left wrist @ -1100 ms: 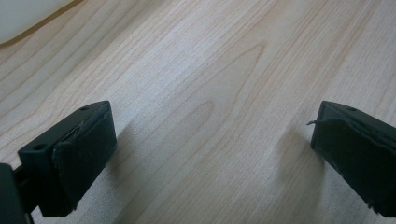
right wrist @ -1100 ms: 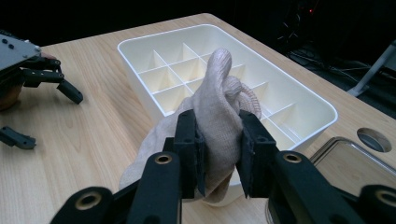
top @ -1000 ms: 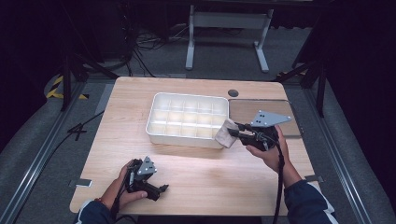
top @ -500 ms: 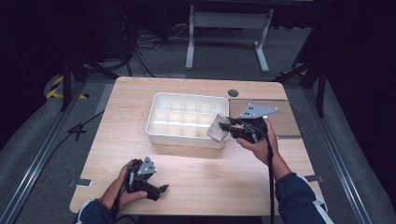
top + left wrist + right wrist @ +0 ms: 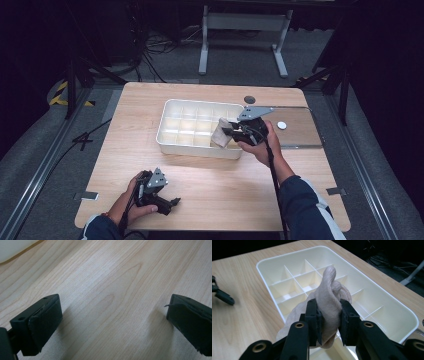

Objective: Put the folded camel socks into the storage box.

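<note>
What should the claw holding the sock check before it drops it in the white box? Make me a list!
1. Right claw grips the beige knitted sock firmly: ok, both pads press on it.
2. Sock is over the white plastic divided tray: ok, it hangs at the tray's right end.
3. Compartments below are free: ok for those in sight; the one right under the sock is hidden, cannot tell.
4. Sock fits one compartment: cannot tell, it looks bulkier than a cell.
5. Left claw is out of the way: ok, it rests open on the light wooden table, apart from the tray.
</note>
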`<state>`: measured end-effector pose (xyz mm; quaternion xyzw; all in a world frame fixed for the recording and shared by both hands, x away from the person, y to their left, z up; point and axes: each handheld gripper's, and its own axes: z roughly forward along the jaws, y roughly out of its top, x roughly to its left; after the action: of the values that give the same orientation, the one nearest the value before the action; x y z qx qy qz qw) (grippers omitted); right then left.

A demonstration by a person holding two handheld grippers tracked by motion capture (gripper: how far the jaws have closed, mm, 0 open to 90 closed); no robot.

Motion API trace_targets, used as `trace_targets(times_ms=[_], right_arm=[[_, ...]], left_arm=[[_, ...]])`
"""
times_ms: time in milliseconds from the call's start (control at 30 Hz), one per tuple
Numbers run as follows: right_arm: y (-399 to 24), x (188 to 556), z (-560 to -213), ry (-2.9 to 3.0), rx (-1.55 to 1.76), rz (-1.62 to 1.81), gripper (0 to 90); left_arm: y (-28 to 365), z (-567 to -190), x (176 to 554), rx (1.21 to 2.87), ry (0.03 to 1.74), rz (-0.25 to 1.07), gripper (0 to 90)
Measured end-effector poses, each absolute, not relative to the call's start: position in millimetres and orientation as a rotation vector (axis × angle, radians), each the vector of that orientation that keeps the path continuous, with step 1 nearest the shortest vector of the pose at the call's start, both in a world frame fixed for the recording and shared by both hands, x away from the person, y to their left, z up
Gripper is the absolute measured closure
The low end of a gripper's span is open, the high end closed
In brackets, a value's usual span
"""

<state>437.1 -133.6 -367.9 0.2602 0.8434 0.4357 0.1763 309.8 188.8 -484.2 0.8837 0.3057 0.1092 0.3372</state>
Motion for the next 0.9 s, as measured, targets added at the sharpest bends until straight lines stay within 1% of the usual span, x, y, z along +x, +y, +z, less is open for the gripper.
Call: trace_targets(times_ms=[433, 900], right_arm=[[-123.1, 456.3, -390.2, 2.385, 0.762, 1.069, 72.0], [-112.8, 448.7, -404.0, 2.433, 0.629, 0.999, 71.2]], left_arm=[[189.0, -483.9, 309.8, 2.308, 0.795, 0.285, 0.4], [188.7, -484.2, 309.6, 2.301, 0.8, 0.283, 0.4]])
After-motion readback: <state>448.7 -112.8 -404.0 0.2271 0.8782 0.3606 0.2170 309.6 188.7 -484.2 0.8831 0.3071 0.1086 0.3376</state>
